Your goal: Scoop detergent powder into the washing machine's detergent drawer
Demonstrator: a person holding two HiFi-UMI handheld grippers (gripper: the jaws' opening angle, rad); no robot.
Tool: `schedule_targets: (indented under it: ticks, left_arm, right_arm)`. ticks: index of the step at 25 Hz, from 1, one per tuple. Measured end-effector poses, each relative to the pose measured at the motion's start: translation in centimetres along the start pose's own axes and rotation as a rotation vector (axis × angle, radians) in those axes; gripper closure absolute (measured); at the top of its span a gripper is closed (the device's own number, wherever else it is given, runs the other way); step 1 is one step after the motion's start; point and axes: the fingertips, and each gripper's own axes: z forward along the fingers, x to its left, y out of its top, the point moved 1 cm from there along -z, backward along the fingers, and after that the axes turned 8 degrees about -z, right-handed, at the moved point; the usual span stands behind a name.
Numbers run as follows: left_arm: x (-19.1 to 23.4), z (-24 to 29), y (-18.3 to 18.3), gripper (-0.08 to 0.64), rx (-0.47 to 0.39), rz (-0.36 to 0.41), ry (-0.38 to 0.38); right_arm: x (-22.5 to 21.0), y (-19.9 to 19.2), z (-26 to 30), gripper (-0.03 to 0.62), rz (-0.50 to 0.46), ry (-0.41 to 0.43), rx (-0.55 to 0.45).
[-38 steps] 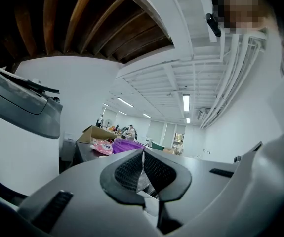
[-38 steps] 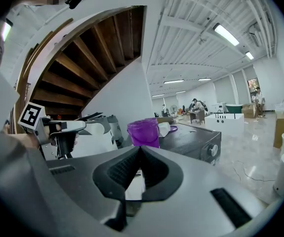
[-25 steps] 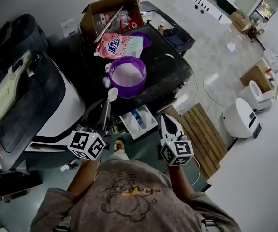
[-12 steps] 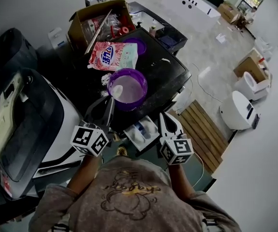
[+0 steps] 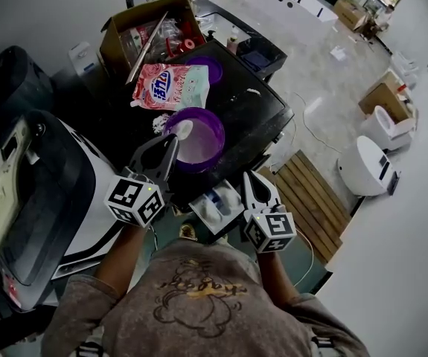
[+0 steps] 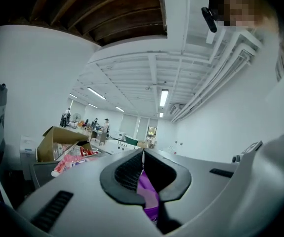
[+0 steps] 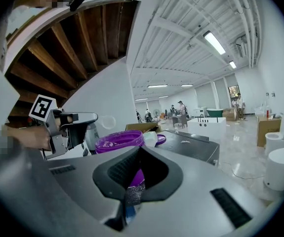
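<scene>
Black bench [image 5: 258, 121], top surface. Purple tub [image 5: 220, 137] near front edge. Detergent bag [image 5: 167, 86] flat behind tub; purple lid [image 5: 215, 69] touching bag's right; small white scrap [image 5: 253, 91] right of tub, apart.

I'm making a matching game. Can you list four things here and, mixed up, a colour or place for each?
Things:
1 tub
2 detergent bag
3 drawer
4 spoon

Colour, place or state:
A pink and white
B pulled open
C purple and round
D held in the left tongs

Pairs: 1-C, 2-A, 3-B, 4-D
</scene>
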Motion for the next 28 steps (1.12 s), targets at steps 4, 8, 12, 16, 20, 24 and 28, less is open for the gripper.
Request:
schedule_targets:
  ticks: [4, 8, 12, 16, 20, 24, 28]
  left_arm:
    - [0.0, 1.1, 0.1, 0.535, 0.048, 0.031, -0.012]
    - [0.5, 2.2, 0.2, 0.535, 0.115, 0.056, -0.029]
    - [0.9, 3.3, -0.1, 0.535, 0.199, 0.091, -0.042]
    - [1.4, 4.6, -0.9, 0.536, 0.282, 0.11, -0.059]
    - [1.7, 6.0, -1.4, 0.535, 0.354, 0.149, -0.079]
    - [1.8, 6.9, -1.4, 0.536, 0.409, 0.179, -0.106]
    - [1.8, 7.5, -1.8, 0.536, 0.474, 0.214, -0.132]
  right_arm:
    - [-0.7, 0.3, 0.2, 0.593, -0.001, 0.022, -0.005]
    - [-1.6, 0.3, 0.4, 0.594, -0.016, 0.038, -0.011]
    - [-1.9, 0.1, 0.6, 0.592, -0.004, 0.05, -0.015]
    - [-2.0, 0.0, 0.6, 0.594, 0.004, 0.062, -0.015]
    - [-2.5, -0.5, 0.3, 0.592, 0.003, 0.067, -0.007]
    - [-2.9, -0.3, 0.2, 0.594, 0.019, 0.06, -0.01]
    - [-3.2, -0.3, 0.2, 0.594, 0.018, 0.058, -0.013]
